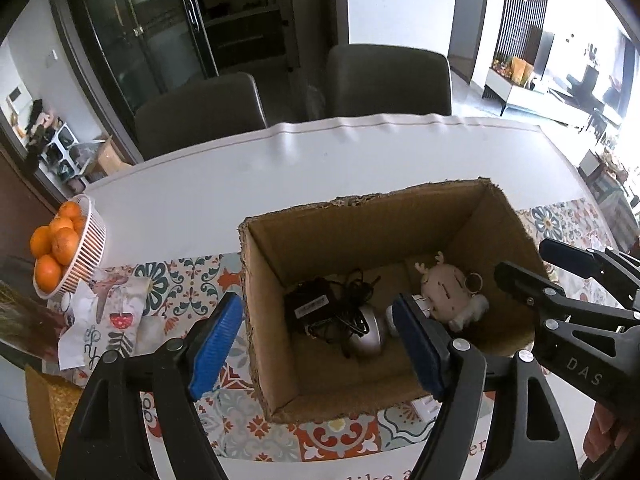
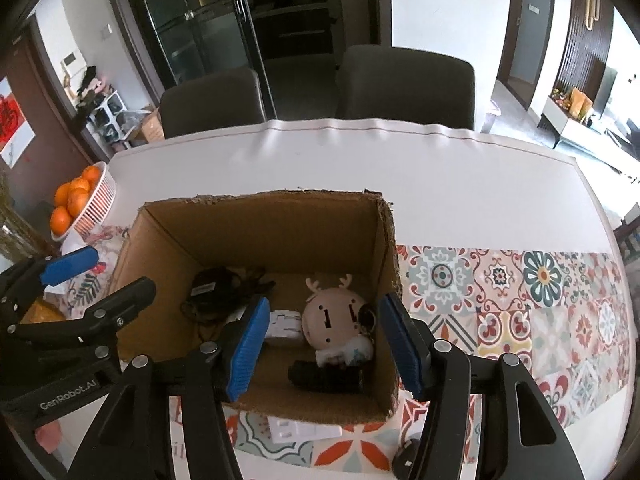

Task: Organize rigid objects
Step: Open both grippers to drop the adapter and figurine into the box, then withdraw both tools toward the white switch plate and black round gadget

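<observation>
An open cardboard box stands on the patterned table runner. Inside lie a black power adapter with tangled cord, a silver mouse, a pink deer-face toy with keyring, a white plug and a black object. My left gripper is open and empty above the box's near-left part. My right gripper is open and empty over the box's near-right part. A white socket plate and a black item lie in front of the box.
A white basket of oranges stands at the table's left edge, with crumpled wrappers beside it. Two dark chairs stand behind the table. The patterned runner extends to the right.
</observation>
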The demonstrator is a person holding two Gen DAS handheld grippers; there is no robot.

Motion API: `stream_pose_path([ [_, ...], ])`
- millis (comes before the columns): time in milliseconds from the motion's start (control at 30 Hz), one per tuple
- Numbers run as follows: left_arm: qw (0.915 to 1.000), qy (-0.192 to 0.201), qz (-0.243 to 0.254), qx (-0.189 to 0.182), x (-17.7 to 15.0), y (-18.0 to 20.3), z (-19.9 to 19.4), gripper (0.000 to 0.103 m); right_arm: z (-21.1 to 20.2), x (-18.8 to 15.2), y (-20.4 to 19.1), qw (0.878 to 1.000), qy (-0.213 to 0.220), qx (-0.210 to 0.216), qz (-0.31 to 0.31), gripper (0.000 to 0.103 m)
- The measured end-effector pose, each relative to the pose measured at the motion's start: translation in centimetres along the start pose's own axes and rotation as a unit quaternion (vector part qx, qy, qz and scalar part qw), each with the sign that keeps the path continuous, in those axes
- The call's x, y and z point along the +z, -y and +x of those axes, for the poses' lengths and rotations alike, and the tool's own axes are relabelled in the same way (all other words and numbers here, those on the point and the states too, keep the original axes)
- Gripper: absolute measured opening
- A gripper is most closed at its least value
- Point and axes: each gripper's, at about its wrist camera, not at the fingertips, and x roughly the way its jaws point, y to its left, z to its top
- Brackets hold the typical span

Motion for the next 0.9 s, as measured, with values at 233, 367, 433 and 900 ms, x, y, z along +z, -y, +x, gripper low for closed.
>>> stream_pose_path([
  [233, 0.9994, 0.033, -0.006, 0.010, -1.0, 0.5, -2.8, 0.080, -3.0, -0.9, 0.2, 0.999, 0.037, -0.014, 0.006, 0.059],
  [367, 0.9988, 0.047, -0.004, 0.010, -1.8, 0.9, -4.2, 0.081, -4.8, -1.8, 0.3, 0.998, 0.058, -0.021, 0.005, 0.064],
  [433, 0.9985, 0.053, -0.006, 0.007, -2.3, 1.1, -4.9, 0.082, -5.5, -2.2, 0.4, 0.997, 0.067, -0.024, 0.005, 0.064],
  [900, 0.9970, 0.077, -0.010, -0.005, -5.6, 3.3, -7.4, 0.087, -10.0, -6.0, 1.1, 0.992, 0.117, -0.054, 0.008, 0.072],
])
